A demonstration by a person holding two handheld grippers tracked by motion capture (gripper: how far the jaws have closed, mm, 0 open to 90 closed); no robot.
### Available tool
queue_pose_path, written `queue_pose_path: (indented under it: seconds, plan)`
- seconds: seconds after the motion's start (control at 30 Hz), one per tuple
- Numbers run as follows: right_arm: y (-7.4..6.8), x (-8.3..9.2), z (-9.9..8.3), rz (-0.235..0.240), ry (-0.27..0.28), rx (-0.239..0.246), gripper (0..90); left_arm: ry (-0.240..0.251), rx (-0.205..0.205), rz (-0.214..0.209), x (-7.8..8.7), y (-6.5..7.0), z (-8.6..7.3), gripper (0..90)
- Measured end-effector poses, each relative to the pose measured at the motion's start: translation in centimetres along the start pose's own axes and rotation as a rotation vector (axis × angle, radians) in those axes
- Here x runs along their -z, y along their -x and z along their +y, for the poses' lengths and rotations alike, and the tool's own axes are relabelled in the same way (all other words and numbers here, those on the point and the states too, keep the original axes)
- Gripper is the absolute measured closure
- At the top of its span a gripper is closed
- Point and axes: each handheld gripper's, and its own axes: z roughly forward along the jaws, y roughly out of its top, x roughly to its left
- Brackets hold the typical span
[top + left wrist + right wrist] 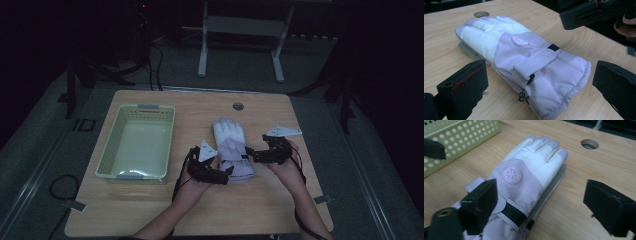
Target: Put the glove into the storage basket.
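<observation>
Centrally on the wooden table (150,210), in the high view, a white and lilac glove (231,147) lies flat, its fingers pointing away from the person. A pale green basket (136,142) stands to its left, well apart. The left gripper (227,172) sits at the glove's cuff on the near left; the right gripper (250,156) sits at the cuff on the right. Each is held in one hand.

Next, the left gripper view: the left gripper (536,85) has its jaws spread wide, one on each side of the glove (524,60) cuff, neither touching it. The right gripper (586,15) shows at the top right.

Finally, the right gripper view: the right gripper (549,205) jaws stand apart. One jaw overlaps the glove (529,167) near its black wrist strap (515,213); contact cannot be determined. The other jaw is above bare table. The basket (461,137) lies at the upper left.
</observation>
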Motion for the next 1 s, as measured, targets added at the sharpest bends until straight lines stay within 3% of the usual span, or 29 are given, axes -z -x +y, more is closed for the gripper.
queue_pose_path:
  seconds: [0.1,0.27,0.5,0.57,0.67,0.77,0.9,1.0]
  plan:
    - [0.1,-0.5,0.2,-0.013,0.002,0.006,15.8,-0.001,-0.013,0.019,-0.2,0.0,0.6,5.8]
    - [0.2,-1.6,0.5,-0.042,0.011,-0.008,25.7,-0.004,0.053,0.033,-0.5,-0.4,0.6,13.6]
    - [0.2,-3.4,-0.2,-0.070,-0.014,-0.011,36.6,-0.101,0.112,0.080,-1.7,-0.8,-1.0,19.1]
    - [0.3,-3.8,-0.4,-0.063,-0.027,-0.024,37.5,-0.138,0.152,0.063,-2.3,-1.2,-1.4,20.0]
    - [0.2,-4.4,-0.9,-0.044,-0.055,-0.041,37.4,-0.175,0.161,0.061,-3.1,-1.3,-2.0,20.0]
    - [0.1,-5.1,-1.5,-0.014,-0.096,-0.064,36.6,-0.206,0.196,0.038,-3.8,-1.6,-2.6,20.1]
    - [0.5,-6.0,-2.4,0.027,-0.159,-0.133,43.9,-0.232,0.228,0.003,-4.6,-2.0,-3.3,20.1]
    - [0.5,-6.4,-2.7,0.033,-0.195,-0.152,45.0,-0.234,0.244,-0.017,-5.1,-2.3,-3.7,20.3]
